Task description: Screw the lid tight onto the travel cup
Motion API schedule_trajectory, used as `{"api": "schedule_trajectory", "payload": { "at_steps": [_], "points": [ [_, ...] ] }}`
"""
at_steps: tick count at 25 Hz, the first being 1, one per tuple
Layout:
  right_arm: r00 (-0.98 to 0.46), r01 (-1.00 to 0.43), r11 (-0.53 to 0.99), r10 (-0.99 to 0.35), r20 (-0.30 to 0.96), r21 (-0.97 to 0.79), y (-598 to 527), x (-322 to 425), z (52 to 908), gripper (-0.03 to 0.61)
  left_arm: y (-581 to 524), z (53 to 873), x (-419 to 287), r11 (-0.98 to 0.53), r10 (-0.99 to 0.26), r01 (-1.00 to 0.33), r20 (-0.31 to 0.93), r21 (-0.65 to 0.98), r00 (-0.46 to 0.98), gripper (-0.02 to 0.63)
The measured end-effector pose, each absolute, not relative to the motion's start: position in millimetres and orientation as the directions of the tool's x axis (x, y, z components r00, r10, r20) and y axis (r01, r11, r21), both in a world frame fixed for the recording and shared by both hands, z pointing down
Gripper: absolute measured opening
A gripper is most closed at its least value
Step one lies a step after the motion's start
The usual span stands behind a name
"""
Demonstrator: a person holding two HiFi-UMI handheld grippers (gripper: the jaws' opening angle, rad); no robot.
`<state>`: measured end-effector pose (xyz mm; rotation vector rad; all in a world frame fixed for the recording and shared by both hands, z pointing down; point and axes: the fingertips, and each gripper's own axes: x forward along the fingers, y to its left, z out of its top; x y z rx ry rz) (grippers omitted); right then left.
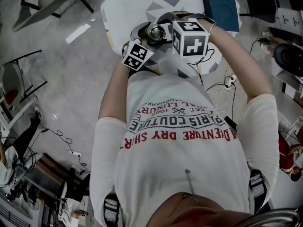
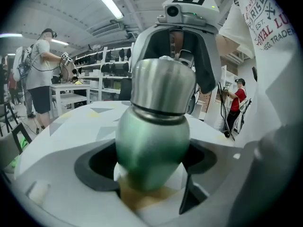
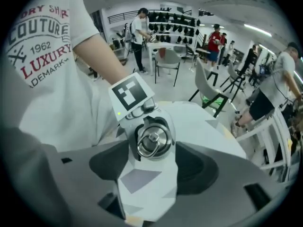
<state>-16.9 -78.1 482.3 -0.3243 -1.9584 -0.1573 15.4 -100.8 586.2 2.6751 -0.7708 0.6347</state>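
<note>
The travel cup [image 2: 151, 141] has a green body and a steel lid [image 2: 163, 86]. My left gripper [image 2: 151, 171] is shut on the green body and holds the cup tilted above the table. In the right gripper view the lid's top [image 3: 154, 138] with its steel ring faces me, just ahead of my right gripper [image 3: 151, 183], whose jaws stand wide and touch nothing. In the head view the lid [image 1: 157, 32] shows between the left gripper [image 1: 137, 55] and the right gripper [image 1: 189, 37], both held close in front of the person's chest.
A white table with grey triangles [image 1: 142, 4] lies under the grippers. A blue seat [image 1: 220, 6] stands at its far right. Cables [image 1: 227, 82] run over the floor. Other people [image 3: 142, 37], chairs [image 3: 170, 60] and shelves fill the room behind.
</note>
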Motion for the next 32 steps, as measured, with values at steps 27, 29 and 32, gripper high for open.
{"api": "schedule_trajectory", "payload": {
  "at_steps": [27, 29, 32],
  "points": [
    [-0.455, -0.259, 0.963, -0.058, 0.889, -0.070, -91.3, -31.3, 486.1, 0.249, -100.1, 584.7, 17.9, -0.827, -0.424, -0.549, 0.505, 0.124, 0.752, 0.397],
    [-0.457, -0.311, 0.948, -0.082, 0.886, -0.073, -91.8, -31.2, 486.5, 0.249, -100.2, 584.7, 17.9, -0.826, -0.424, -0.549, 0.505, 0.123, 0.751, 0.397],
    [-0.460, -0.297, 0.953, -0.086, 0.884, -0.062, -92.3, -31.0, 486.8, 0.250, -100.0, 585.3, 18.0, -0.826, -0.424, -0.549, 0.505, 0.125, 0.752, 0.397]
  ]
}}
